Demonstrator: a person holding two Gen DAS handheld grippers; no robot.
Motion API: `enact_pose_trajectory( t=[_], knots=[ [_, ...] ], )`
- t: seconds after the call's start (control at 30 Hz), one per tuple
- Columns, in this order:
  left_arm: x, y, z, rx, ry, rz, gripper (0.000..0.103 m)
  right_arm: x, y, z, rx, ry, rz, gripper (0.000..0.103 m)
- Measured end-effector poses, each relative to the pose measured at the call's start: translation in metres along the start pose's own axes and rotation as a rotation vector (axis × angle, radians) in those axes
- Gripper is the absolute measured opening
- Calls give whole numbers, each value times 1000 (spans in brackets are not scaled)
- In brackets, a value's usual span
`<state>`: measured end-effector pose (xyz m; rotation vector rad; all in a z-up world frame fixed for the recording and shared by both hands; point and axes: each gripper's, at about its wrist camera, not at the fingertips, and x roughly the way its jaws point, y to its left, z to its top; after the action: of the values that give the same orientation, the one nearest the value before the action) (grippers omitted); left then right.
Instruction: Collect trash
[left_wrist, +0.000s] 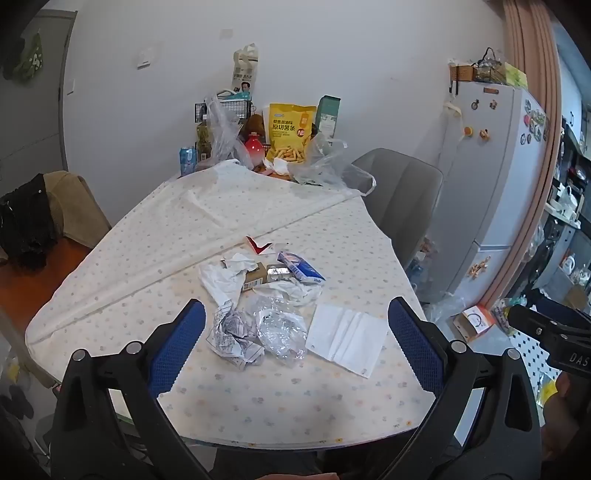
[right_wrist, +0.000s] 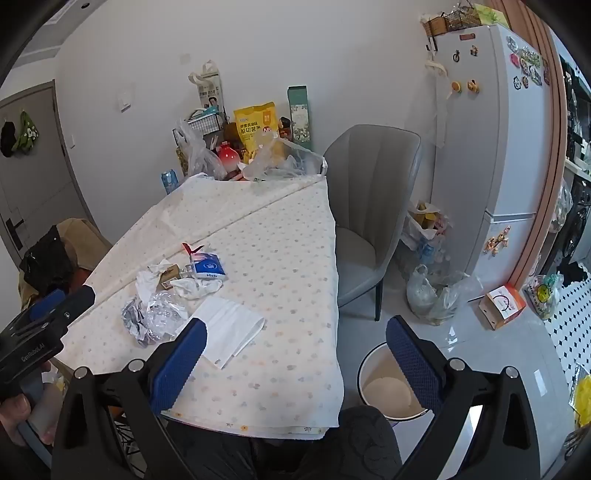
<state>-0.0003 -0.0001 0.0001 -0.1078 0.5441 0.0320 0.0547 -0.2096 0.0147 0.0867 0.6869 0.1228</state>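
A heap of trash lies on the table: a crumpled printed paper, clear crumpled plastic, a flat white napkin, white crumpled tissue, a small brown box, a blue tissue pack and a red-white scrap. My left gripper is open and empty, held above the near table edge just before the heap. My right gripper is open and empty over the table's right edge. A white bin stands on the floor below it.
The table has a dotted cloth. Snack bags, plastic bags, a can and a red pot crowd its far end. A grey chair stands to the right, with bags and a small carton on the floor by the fridge.
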Motion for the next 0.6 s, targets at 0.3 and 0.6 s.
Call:
enact_pose_trajectory(
  t=[0.3,0.6],
  knots=[
    [0,1,5,-4,8,-6,98,0,0,0,-2,-1,0,95],
    [4,-3,2,10,21,2,98,1,-2,1,3,0,-2,95]
  ],
)
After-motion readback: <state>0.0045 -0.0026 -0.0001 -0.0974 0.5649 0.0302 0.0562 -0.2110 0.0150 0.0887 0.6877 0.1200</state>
